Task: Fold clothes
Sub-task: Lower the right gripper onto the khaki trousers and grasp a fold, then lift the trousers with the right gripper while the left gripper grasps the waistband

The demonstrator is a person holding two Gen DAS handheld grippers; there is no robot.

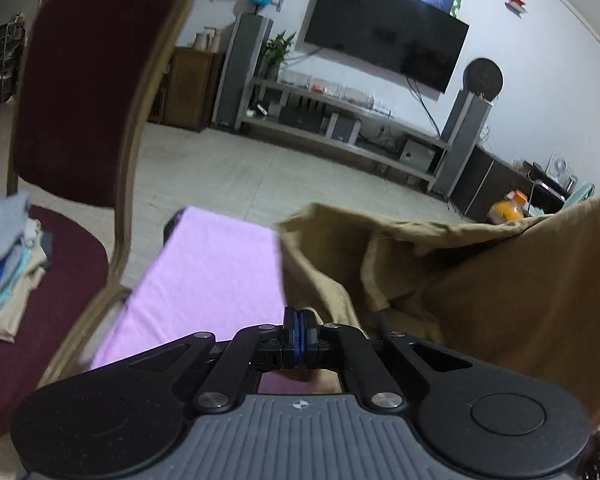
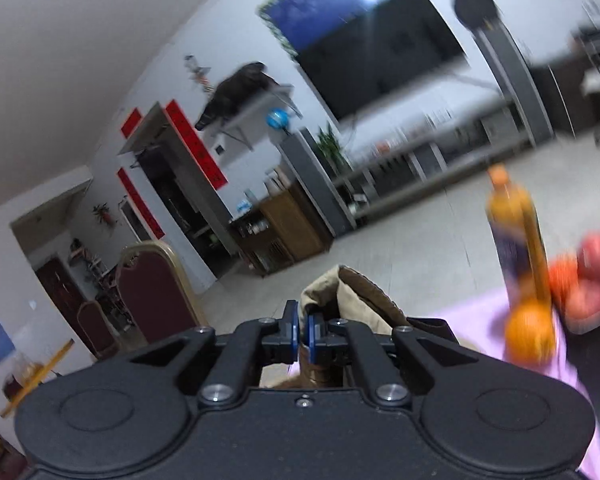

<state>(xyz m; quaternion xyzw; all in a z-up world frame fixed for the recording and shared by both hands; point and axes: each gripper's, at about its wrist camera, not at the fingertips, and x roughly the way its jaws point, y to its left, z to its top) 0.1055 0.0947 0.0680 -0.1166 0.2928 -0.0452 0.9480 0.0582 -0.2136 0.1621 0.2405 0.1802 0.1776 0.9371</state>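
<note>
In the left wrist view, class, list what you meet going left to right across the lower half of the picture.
Stack of folded clothes on the chair seat → gold chair frame → pink cloth → left gripper, shut → tan garment.

Black claw [image 1: 300, 330] linkages, silver screws, blue pads [image 2: 296, 330], ribbed grey housing.

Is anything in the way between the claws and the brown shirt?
No. Both claws already pinch the brown shirt: the left claw is shut on its edge, the right claw on a fold.
</note>
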